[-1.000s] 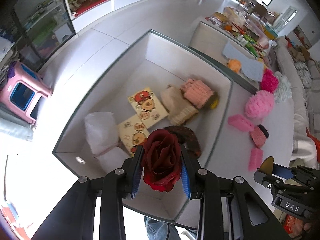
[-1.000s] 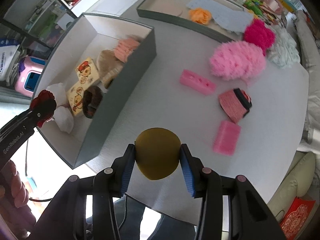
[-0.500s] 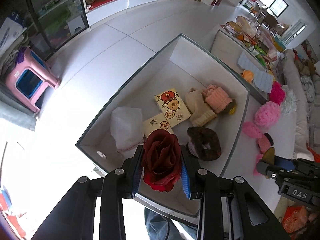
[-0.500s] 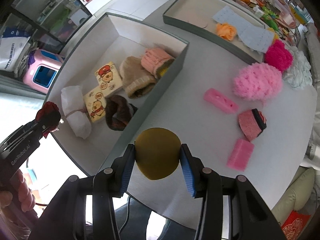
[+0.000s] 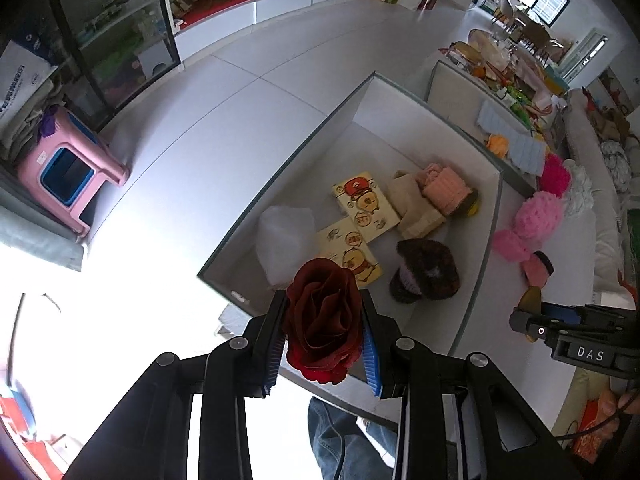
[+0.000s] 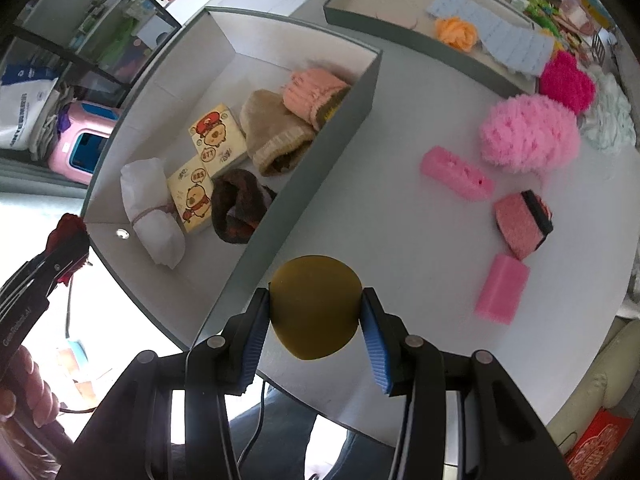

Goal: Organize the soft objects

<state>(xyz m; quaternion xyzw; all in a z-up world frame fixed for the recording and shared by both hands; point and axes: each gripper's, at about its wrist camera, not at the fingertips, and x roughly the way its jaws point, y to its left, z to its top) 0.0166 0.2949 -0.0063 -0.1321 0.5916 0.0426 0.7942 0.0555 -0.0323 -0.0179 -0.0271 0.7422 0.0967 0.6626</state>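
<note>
My left gripper [image 5: 323, 334] is shut on a dark red fabric rose [image 5: 322, 320], held high above the near left corner of the grey storage box [image 5: 476, 264]. My right gripper [image 6: 314, 318] is shut on an olive-yellow sponge ball [image 6: 314, 306], above the table beside the box's [image 6: 320, 152] near right wall. The box holds a white wrapped bundle [image 6: 150, 208], two cartoon tissue packs [image 6: 204, 160], a brown knit ring [image 6: 236, 206], a beige hat [image 6: 274, 130] and a pink knit piece [image 6: 314, 90].
On the white table [image 6: 392, 240] lie two pink sponges [image 6: 454, 172], a pink scrubber with a black band [image 6: 522, 224] and fluffy pink balls [image 6: 528, 134]. A shallow tray [image 6: 384, 20] at the back holds an orange puff and a blue mat. A pink stool [image 5: 68, 172] stands on the floor.
Both grippers have risen and drawn back toward the near side. The box looks smaller and farther in the left view. Each still grips its object.
</note>
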